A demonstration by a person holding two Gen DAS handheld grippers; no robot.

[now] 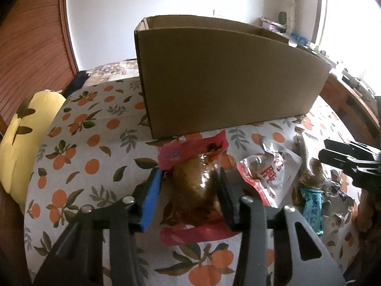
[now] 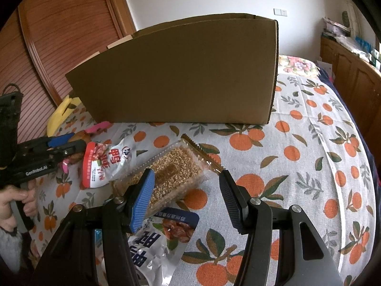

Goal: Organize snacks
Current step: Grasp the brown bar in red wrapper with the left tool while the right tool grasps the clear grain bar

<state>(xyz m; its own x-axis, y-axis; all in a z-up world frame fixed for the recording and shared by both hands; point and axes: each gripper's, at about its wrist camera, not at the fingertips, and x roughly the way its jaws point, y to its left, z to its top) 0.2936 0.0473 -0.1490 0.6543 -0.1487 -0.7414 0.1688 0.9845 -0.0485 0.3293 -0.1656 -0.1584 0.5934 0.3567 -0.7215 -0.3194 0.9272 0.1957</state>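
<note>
Orange-print counter (image 1: 78, 143) carries the box (image 1: 226, 76); left gripper (image 1: 188, 190) jaws straddle the pink-wrapped snack (image 1: 195, 183) near its front, half-open, so they should close squarely before lifting, while right gripper (image 2: 187, 190) hovers wide open, empty.

The cardboard box (image 2: 181, 76) stands on the tablecloth (image 2: 309, 147). In front of the box, toward the cameras, lie the snacks: the grain bar packet (image 2: 171, 176) nearest its middle, a duck snack pouch (image 2: 107, 164) left of that, the sealed meat packet (image 1: 195, 181) further left, and another pouch (image 2: 159, 245) closest in. A banana-shaped cushion (image 1: 26, 138) lies off the box's left end.
</note>
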